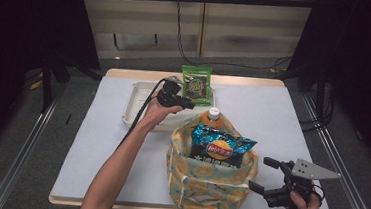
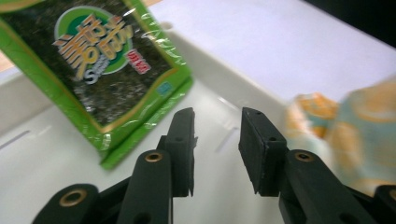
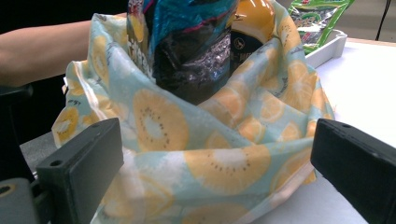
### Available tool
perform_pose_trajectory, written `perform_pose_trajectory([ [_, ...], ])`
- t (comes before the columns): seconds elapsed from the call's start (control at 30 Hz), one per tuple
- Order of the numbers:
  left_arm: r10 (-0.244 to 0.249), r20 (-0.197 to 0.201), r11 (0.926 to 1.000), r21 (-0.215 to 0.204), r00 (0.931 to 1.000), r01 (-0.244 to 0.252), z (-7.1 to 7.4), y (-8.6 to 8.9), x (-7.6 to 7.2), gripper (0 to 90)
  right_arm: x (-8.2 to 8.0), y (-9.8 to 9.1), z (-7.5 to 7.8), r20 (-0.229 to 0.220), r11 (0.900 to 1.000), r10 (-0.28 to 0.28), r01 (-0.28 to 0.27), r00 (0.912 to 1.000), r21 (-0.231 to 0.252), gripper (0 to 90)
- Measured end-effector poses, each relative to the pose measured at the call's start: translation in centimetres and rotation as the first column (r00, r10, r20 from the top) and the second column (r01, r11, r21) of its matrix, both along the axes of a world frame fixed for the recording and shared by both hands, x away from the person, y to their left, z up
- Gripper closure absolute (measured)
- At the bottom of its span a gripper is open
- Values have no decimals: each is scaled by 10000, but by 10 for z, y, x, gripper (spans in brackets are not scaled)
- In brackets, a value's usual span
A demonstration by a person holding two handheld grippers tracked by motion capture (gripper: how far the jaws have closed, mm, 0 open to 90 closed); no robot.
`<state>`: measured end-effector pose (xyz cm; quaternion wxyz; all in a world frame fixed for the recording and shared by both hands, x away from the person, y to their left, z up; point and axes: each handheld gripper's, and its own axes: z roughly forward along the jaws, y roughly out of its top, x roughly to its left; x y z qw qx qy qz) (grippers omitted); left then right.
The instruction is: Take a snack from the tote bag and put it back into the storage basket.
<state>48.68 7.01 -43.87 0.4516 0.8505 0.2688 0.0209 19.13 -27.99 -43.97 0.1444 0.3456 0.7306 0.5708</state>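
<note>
High view: white table (image 1: 272, 121) on grey floor (image 1: 40, 138), dark curtains (image 1: 25, 16) beside.

Bystanding goods and fixtures, table and surroundings

Blue crisp packet (image 1: 222, 146), red-and-yellow logo, upright with crumpled top; orange bottle (image 1: 209, 119) with white cap, just behind the packet and touching it, mostly hidden by it; white sheet (image 1: 272, 121) laid flat over most of the tabletop; wooden table (image 1: 245, 81), pale edge showing along the far side beyond the sheet; beige panelled wall (image 1: 249, 29) at the back; black cable (image 1: 179, 29) hanging down the wall to the grey floor (image 1: 141, 63); metal rail (image 1: 18, 161) on the floor, left of the table; black curtains (image 1: 25, 11) at both sides
</note>
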Motion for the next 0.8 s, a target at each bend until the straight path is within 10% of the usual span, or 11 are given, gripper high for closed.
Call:
perform_pose_trajectory([
  [0.8, 39, 962, 9873, -1585, 9954, 115, 43, 41, -83, 355, -7, -3, 2, 65, 9997, -256, 256, 9997, -55, 21],
])
